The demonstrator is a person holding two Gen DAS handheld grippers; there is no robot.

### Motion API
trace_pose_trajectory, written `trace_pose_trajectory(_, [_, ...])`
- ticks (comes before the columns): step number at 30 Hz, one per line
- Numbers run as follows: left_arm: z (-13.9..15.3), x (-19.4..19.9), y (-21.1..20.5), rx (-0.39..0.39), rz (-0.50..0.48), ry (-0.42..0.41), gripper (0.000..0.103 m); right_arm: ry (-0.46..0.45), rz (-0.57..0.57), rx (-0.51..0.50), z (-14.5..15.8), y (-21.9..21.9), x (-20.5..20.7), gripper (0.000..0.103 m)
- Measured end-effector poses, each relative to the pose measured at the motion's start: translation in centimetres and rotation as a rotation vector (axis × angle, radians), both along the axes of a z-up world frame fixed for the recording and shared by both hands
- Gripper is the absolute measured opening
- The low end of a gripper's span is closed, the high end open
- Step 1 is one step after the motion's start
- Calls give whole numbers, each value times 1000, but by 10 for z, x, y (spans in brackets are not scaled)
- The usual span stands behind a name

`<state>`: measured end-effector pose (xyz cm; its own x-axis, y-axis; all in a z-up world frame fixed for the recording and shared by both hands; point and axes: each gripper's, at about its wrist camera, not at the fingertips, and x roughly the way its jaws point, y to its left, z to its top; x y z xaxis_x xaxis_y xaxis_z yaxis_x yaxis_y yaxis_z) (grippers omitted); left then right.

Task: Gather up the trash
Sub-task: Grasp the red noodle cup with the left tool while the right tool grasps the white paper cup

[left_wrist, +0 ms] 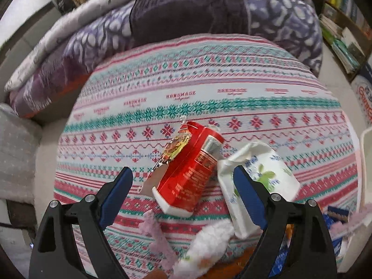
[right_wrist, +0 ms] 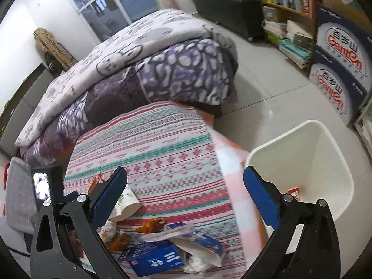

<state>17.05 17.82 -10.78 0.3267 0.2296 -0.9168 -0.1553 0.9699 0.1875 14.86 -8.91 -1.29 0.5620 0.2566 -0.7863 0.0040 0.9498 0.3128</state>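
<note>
Left gripper [left_wrist: 183, 177]: jaws spread wide, empty, above the patterned bedspread [left_wrist: 209, 88].
Red crushed carton [left_wrist: 188, 169]: between its fingers, untouched.
White floral wrapper [left_wrist: 253, 181]: partly hidden by the blue pad.
Blue flattened box [right_wrist: 151, 261]: cut off below.
Right gripper [right_wrist: 185, 177]: jaws released, empty.
White plastic bin [right_wrist: 302, 162]: rightmost, contents unclear.

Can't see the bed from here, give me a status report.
Both tongs open, empty: left, right. Red carton between left tongs, untouched. White bin beside bed. Nothing blocking.
</note>
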Motion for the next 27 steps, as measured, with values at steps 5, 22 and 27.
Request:
trace_pose_trajectory(5, [-19,7,21,-87,64,13,86,38,57,0,-14,31,10,96])
trace_pose_trajectory(22, [-34,-12,79,-434,141,13,86,167,175,-47,-71,111,24,96])
trace_pose_trajectory(27, [-36,-8,65,-309,140,11,49,182,206,-71,-83,126,27,96])
